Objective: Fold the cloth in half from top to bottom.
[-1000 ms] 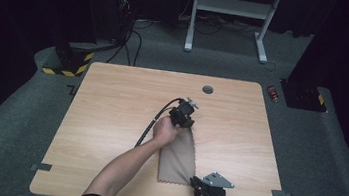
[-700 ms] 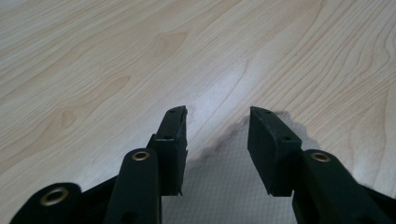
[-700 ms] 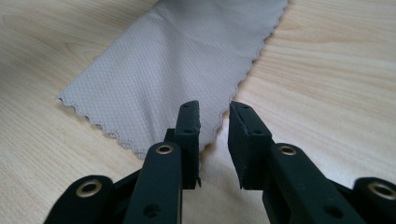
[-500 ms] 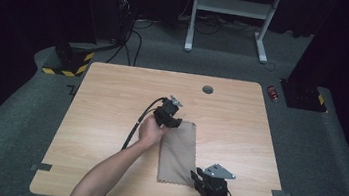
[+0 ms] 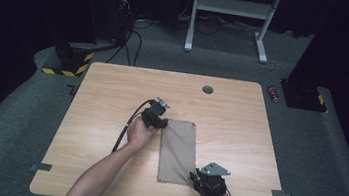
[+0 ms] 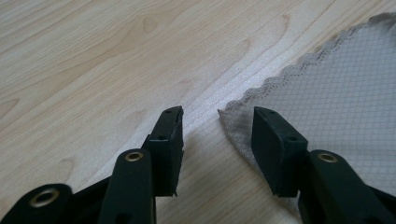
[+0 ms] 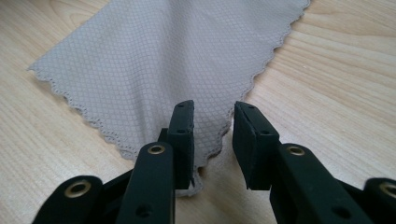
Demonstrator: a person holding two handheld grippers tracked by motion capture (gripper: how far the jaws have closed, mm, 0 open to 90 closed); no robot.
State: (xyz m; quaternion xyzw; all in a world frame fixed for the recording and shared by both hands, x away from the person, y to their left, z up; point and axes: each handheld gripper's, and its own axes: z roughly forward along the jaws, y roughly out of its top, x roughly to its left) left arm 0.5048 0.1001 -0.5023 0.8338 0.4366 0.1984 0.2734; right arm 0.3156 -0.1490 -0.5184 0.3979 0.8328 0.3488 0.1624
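Cloth (image 6: 336,93) cut by right frame edge.

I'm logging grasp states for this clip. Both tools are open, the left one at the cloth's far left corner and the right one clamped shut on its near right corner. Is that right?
Not quite: the right tool is not clamped shut. The right gripper view shows its jaws apart, straddling the near right corner of the cloth. The left tool is indeed open at the far left corner, as the left gripper view shows.
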